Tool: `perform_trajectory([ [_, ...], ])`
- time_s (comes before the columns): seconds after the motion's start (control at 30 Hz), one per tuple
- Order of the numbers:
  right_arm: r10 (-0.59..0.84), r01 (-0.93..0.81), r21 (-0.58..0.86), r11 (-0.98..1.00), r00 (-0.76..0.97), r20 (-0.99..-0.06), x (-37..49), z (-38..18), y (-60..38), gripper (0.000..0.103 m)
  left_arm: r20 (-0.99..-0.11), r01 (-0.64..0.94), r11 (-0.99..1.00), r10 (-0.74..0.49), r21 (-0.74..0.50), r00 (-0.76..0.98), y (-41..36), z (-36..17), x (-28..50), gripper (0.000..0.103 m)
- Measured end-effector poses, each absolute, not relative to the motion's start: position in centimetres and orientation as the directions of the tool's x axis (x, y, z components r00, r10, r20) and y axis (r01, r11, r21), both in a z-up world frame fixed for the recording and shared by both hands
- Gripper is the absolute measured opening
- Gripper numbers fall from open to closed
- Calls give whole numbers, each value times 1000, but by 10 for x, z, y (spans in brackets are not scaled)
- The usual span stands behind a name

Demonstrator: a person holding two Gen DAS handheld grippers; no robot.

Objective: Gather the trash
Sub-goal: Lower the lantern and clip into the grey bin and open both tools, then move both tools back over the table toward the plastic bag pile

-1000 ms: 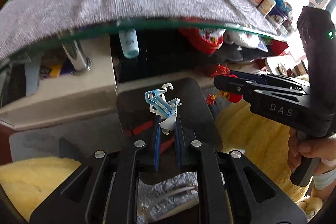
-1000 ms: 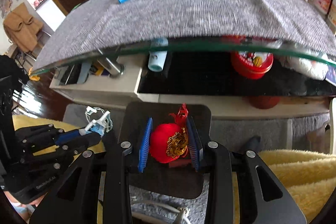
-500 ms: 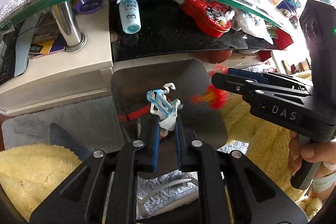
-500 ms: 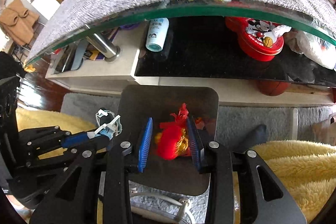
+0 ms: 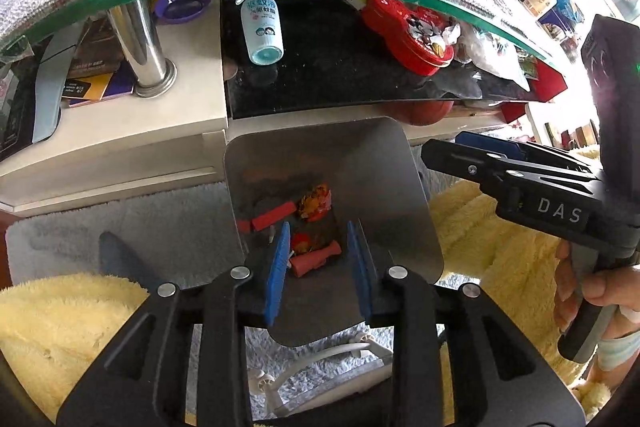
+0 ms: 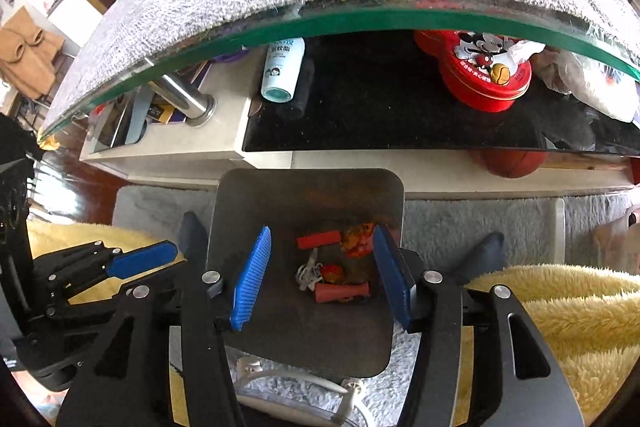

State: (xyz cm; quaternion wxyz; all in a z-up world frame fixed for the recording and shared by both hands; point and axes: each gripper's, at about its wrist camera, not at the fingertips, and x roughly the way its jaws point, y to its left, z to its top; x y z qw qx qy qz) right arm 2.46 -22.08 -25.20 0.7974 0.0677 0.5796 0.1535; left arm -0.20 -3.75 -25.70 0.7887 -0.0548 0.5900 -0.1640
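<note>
Trash [image 6: 336, 267] lies at the bottom of the metal bin [image 6: 308, 187], red scraps and a bit of white tangle, straight below both my claws. My left claw [image 5: 318, 259] has its blue pads parting with nothing between them, only bin contents showing through the gap. My right claw [image 6: 324, 275] is also widening, pads well apart, empty too. To finish this drop cleanly I'd let both sets of jaws spread fully over the bin mouth, check nothing clings to the ribbed pads, then lift straight up clear of the rim. Beyond the bin sits the low shelf with a white bottle [image 6: 283, 71] and red tin [image 6: 486, 75], under the glass counter [image 6: 360, 19] with its grey cover
</note>
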Motion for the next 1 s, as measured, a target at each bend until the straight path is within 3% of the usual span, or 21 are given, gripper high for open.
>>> perform_trajectory([
  [0.13, 334, -165, 296, 941, 314, -889, 30, -236, -225, 55, -906, 185, 943, -321, -278, 276, -31, -246, 3, 28],
  [0.27, 343, -163, 303, 939, 375, -861, 40, -210, -233, 55, -893, 186, 950, -302, -252, 334, -23, -224, 12, 40],
  [0.57, 319, -162, 276, 948, 509, -799, 93, -153, -249, 55, -852, 198, 960, -270, -200, 449, -9, -170, 54, 45],
  [1.0, 320, -179, 266, 947, 561, -764, 183, -133, -238, 55, -832, 184, 967, -244, -174, 498, 4, -144, 150, 47],
])
